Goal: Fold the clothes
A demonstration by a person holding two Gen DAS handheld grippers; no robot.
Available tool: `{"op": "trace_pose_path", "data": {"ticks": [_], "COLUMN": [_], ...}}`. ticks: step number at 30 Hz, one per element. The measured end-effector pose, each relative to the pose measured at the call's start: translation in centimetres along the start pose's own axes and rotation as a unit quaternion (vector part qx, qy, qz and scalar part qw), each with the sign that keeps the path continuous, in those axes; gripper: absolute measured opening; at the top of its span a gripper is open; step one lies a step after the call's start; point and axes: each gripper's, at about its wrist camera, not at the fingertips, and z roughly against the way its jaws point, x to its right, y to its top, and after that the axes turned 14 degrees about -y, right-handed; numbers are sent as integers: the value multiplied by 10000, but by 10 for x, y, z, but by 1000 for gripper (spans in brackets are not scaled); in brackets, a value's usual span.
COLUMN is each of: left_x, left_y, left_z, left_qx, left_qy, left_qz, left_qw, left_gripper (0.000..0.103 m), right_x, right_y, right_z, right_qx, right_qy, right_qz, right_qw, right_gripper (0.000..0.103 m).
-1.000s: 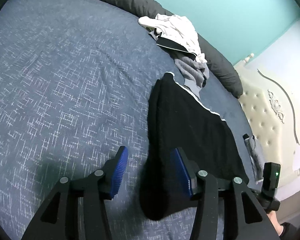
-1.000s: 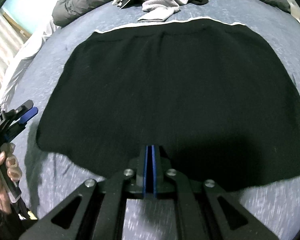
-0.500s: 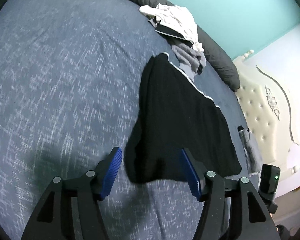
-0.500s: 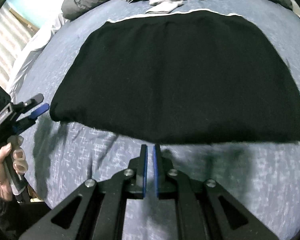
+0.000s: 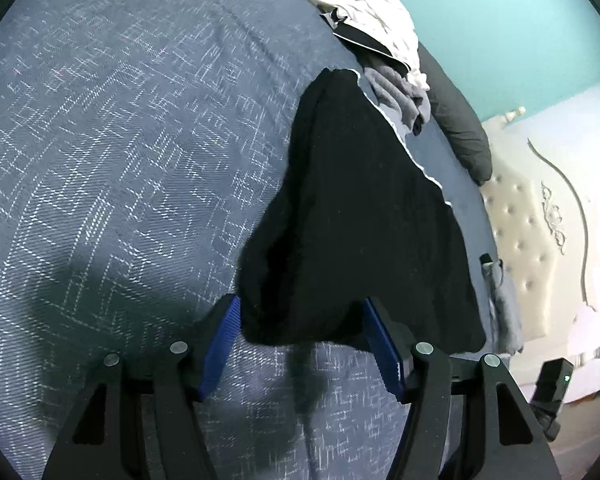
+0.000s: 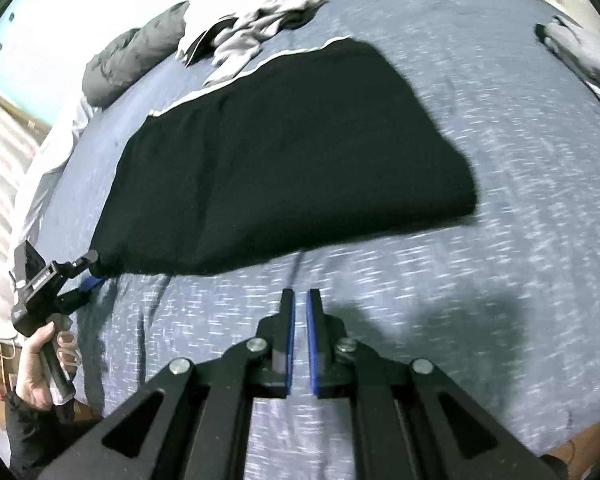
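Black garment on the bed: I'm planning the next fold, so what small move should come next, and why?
Probably shut the left claw on the near corner of the black garment. Its fingers are spread wide with that corner lying between them, ungripped. The right claw is slightly open, empty, and back over the bedspread, clear of the cloth, so the left side seems placed to start the fold.

I cannot see the near corner of the black garment (image 5: 356,216) fully: my left gripper (image 5: 304,344) covers its edges. In the right view the bedspread (image 6: 500,160) is motion-blurred. The pile of clothes (image 6: 268,24) is too blurred to separate. A hand (image 6: 40,368) is partly cut off.
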Motion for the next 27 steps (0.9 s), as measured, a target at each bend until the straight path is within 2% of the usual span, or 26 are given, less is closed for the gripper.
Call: {"op": "trace_pose_path", "data": {"ticks": [5, 6, 7, 9, 13, 19, 27], "left_x": [3, 4, 5, 6, 11, 33, 104], "left_y": [0, 0, 1, 1, 2, 3, 7], "left_z": [-5, -5, -6, -8, -7, 3, -4], "left_qx": [84, 97, 103, 72, 122, 363, 572], "left_qy": [53, 61, 60, -37, -107, -251, -595], "left_qz": [-35, -54, -77, -80, -124, -350, -1022], "left_qw": [9999, 9999, 9999, 9999, 9998, 9984, 9913], "left_gripper": [65, 61, 47, 28, 23, 21, 20], "right_x": [24, 30, 35, 41, 52, 59, 71], "right_y": [2, 1, 1, -1, -4, -2, -2], "right_z": [14, 15, 16, 14, 12, 15, 15], "right_qx": [157, 179, 200, 205, 189, 267, 300], "right_qy": [-15, -22, -29, -30, -29, 66, 264], "right_qz": [-249, -297, -345, -440, -591, -686, -914], "right_qw": [9996, 9994, 9992, 9988, 9981, 9973, 9950], "right_gripper": [5, 5, 5, 5, 5, 5, 5]}}
